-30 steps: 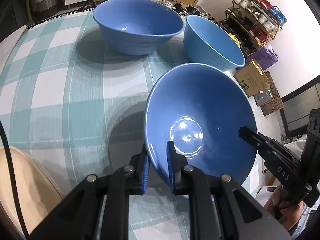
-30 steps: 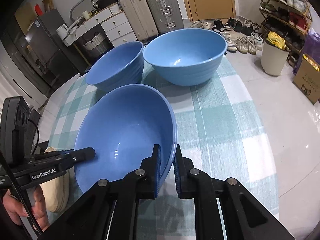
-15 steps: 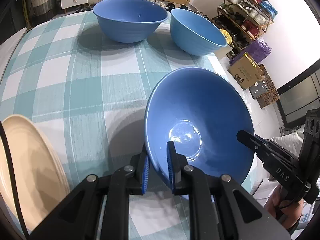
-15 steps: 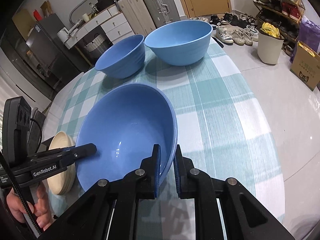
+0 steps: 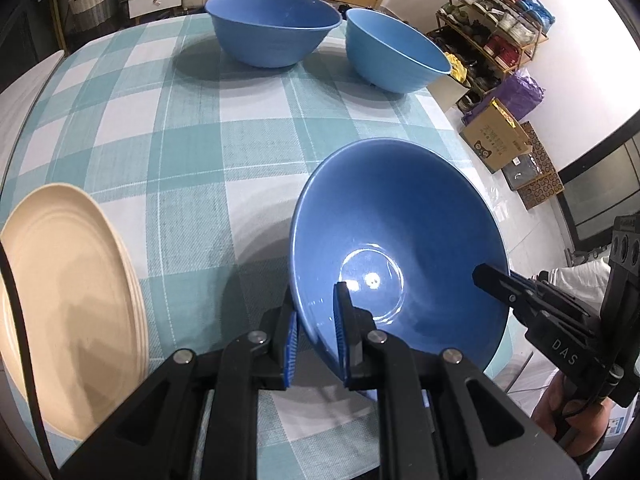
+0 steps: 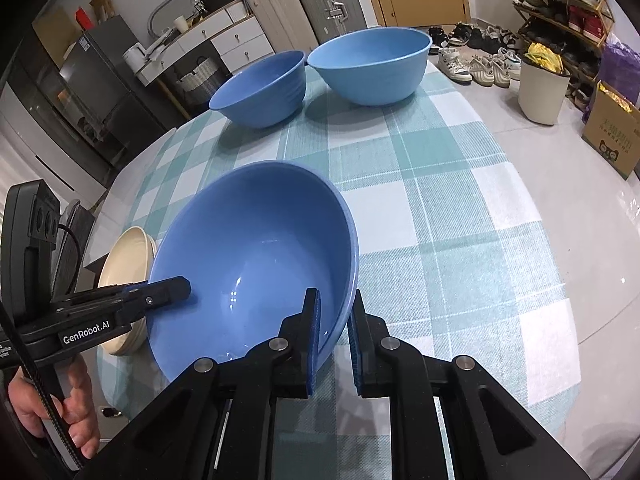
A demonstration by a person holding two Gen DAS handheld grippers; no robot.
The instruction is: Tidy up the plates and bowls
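A glossy blue bowl (image 5: 396, 236) (image 6: 256, 256) hangs tilted over the near part of the checked table, held by both grippers at opposite rims. My left gripper (image 5: 316, 320) is shut on its near-left rim, one pad inside and one outside. My right gripper (image 6: 334, 322) is shut on the opposite rim; its black fingers (image 5: 500, 280) reach in from the right in the left wrist view. The left gripper (image 6: 176, 290) shows at the bowl's far rim in the right wrist view. Two more blue bowls, a darker one (image 5: 272, 24) (image 6: 260, 88) and a lighter one (image 5: 396, 56) (image 6: 372, 64), stand at the far end. A stack of cream plates (image 5: 68, 304) (image 6: 128, 256) lies at the near left.
The table wears a teal and white checked cloth (image 5: 180, 128) (image 6: 440, 208). Its right edge drops to a tiled floor with a cardboard box (image 5: 496, 136), a shoe rack (image 5: 500, 28) and a white bin (image 6: 542, 88). A person's hand (image 6: 52, 412) grips the left handle. Suitcases (image 6: 304, 8) stand behind.
Both grippers have carried the bowl back toward the near end of the table; the two far bowls look smaller and farther, and the cream plates have come into fuller view at the left.
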